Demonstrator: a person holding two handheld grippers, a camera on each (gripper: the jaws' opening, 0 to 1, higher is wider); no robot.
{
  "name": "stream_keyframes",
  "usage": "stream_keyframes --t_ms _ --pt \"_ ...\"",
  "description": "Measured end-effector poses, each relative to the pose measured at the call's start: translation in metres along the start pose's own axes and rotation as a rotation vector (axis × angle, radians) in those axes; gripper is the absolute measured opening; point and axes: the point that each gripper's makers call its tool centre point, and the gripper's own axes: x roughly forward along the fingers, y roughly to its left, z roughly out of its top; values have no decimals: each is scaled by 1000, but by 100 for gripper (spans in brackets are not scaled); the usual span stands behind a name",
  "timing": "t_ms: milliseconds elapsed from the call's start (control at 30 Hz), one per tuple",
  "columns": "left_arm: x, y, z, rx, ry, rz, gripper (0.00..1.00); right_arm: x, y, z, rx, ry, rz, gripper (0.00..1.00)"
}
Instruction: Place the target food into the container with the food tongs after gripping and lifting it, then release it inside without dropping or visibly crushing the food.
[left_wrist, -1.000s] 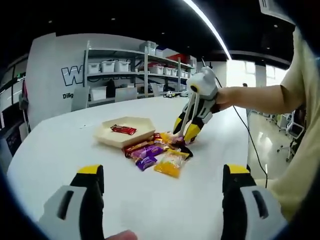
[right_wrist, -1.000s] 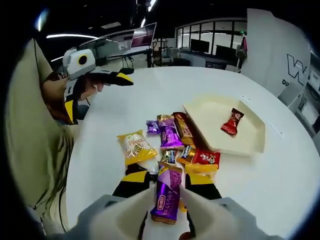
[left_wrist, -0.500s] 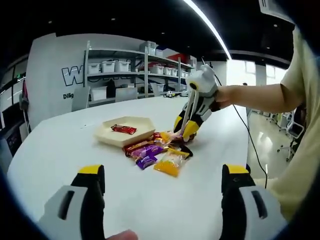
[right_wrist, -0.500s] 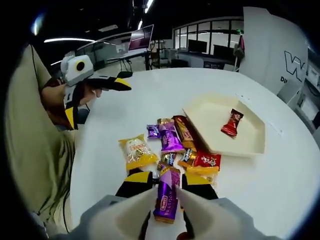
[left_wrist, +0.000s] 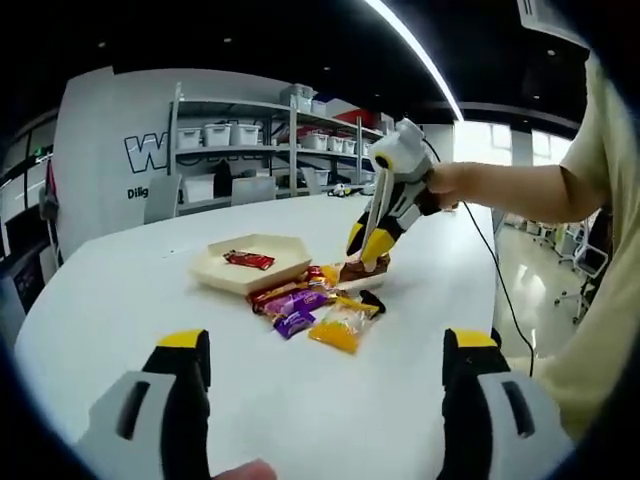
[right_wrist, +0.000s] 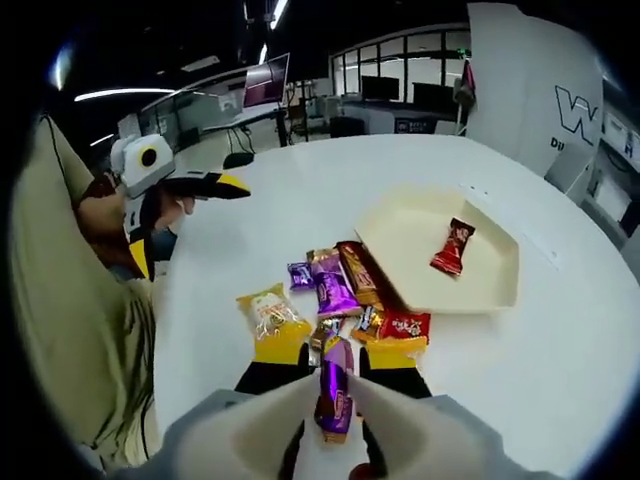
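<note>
White round table (left_wrist: 120, 290). Metal shelving (left_wrist: 270, 140) holding white storage bins (left_wrist: 216, 132), against white wall with dark lettering (left_wrist: 145, 152). Ceiling light strip (left_wrist: 415, 50). Monitor (right_wrist: 257, 82) on far desk.

Two hand-held grippers with pale grey-white plastic shells, black jaws and yellow tips: left gripper (left_wrist: 320, 375), right gripper (right_wrist: 335, 375). Round dark-ringed lens housing on each white head. Thin black cable (left_wrist: 495, 262) trailing from the right one. Loose pale khaki short sleeve (left_wrist: 605, 150).
</note>
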Motion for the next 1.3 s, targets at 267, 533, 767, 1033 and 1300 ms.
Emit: stream_keyframes --t_ms 267,533,767,1033,1300 --pt "-1 0 2 4 -5 0 94 -8 -2 21 4 -26 -7 15" --pt "-4 1 2 7 -7 4 94 -11 -12 37 13 -35 -17 15" --pt "-4 1 3 8 -8 7 94 -10 -27 53 21 -47 -33 15" --pt "-5 1 2 3 -8 9 94 -3 -44 69 31 -60 -40 15" --pt "-6 3 2 3 -8 13 94 7 -64 84 38 -56 -52 15"
